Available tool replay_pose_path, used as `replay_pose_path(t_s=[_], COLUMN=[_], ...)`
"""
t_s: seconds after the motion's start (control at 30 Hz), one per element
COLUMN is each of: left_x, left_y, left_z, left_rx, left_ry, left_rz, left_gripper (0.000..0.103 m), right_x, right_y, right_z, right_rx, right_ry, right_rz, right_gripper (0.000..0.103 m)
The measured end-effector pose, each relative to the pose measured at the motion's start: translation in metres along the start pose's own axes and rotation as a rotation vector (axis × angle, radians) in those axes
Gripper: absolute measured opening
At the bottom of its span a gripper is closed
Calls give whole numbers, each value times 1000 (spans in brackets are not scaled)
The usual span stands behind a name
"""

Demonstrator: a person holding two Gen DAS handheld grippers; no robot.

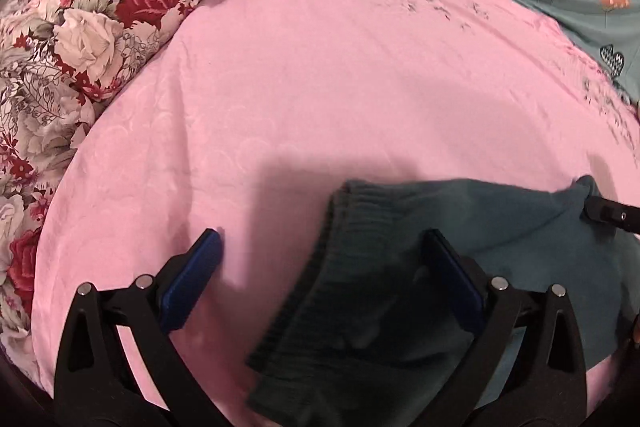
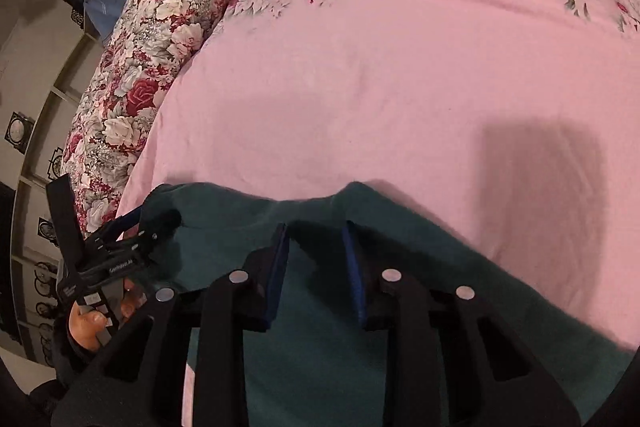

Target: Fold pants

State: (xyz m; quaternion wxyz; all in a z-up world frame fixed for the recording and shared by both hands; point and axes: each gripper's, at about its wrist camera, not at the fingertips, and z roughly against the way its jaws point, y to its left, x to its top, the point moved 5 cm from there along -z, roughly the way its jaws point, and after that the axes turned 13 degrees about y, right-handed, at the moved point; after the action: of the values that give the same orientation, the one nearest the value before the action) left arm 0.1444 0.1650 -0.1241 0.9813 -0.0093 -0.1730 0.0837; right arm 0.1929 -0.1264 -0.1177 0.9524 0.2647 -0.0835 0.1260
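You have one pair of dark green pants (image 1: 520,227) on the pink bedspread (image 1: 320,87), with one floral bolster (image 1: 100,27) beyond your left hand-held gripper (image 1: 324,251), whose jaws are spread over the ribbed waistband. Your right hand-held gripper (image 2: 316,239) stands half-closed; whether its pads pinch the raised fold is unclear. The pants run out of view below.

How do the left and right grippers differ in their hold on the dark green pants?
The left gripper has its fingers wide apart, one over the pink sheet, one over the pants; the right gripper has them close together. The left grips nothing; the right pinches a raised fold. Both have black fingers with blue pads.
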Motion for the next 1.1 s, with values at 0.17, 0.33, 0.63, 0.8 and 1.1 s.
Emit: replay_pose_path(t_s=[0.17,0.33,0.63,0.8,1.1], left_x=[-16,-49,-67,-69,-65], left_y=[-19,-54,-60,-144,-266], left_z=[39,48,61,94,61], left_rx=[-45,85,39,-117,-147], left_ry=[-97,-79,-78,-168,-137], left_rz=[-51,-254,-217,-368,-546], left_gripper=[101,101,101,101,101], right_x=[-41,-103,-147,-235,-291], right_y=[23,17,-44,-189,-282], right_z=[45,31,132,239,238], right_rx=[45,-11,-90,-516,-435], right_ry=[-41,95,-268,-449,-398], right_rz=[74,88,-64,-470,-703], right_gripper=[42,42,44,51,51])
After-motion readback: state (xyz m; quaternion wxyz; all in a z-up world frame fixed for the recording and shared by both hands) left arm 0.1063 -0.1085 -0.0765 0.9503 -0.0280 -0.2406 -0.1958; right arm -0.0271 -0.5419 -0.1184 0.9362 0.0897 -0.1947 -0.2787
